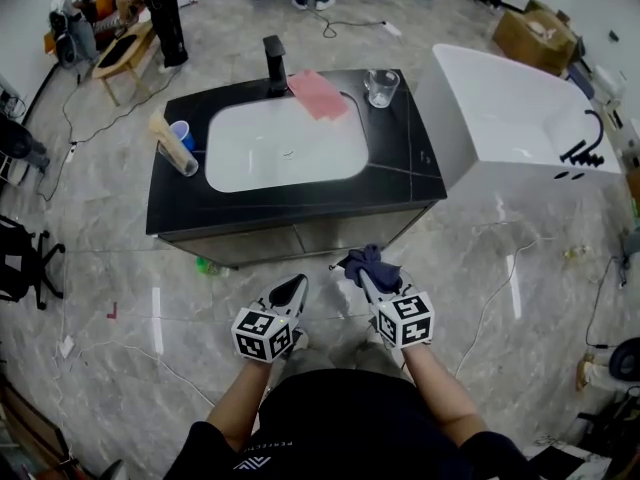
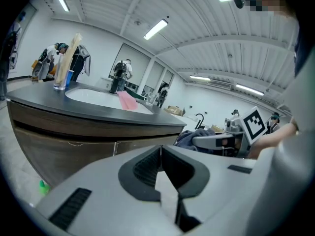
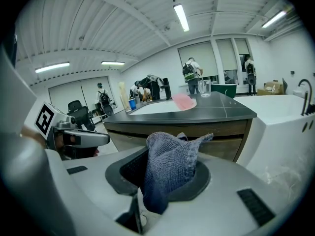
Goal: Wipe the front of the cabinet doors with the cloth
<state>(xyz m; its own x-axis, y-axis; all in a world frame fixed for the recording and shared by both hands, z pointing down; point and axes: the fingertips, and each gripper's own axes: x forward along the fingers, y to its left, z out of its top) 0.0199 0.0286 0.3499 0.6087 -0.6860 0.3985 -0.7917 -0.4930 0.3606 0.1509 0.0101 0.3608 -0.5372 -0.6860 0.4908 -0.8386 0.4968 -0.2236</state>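
A vanity cabinet with a black top (image 1: 300,193) and brown doors (image 1: 300,238) stands ahead of me; the doors (image 3: 216,132) (image 2: 74,141) also show in both gripper views. My right gripper (image 1: 372,273) is shut on a dark blue-grey cloth (image 1: 372,263) that bunches up between its jaws (image 3: 170,168), a short way in front of the doors. My left gripper (image 1: 290,290) hangs beside it, shut with nothing in it (image 2: 160,156). From the left gripper view the cloth (image 2: 189,137) and the right gripper's marker cube (image 2: 256,123) appear at the right.
A white basin (image 1: 285,143), black tap (image 1: 274,63), pink cloth (image 1: 318,93), glass cup (image 1: 381,86) and blue cup (image 1: 182,133) are on the cabinet top. A white bathtub (image 1: 510,118) stands at right. Cables and a green object (image 1: 205,265) lie on the floor.
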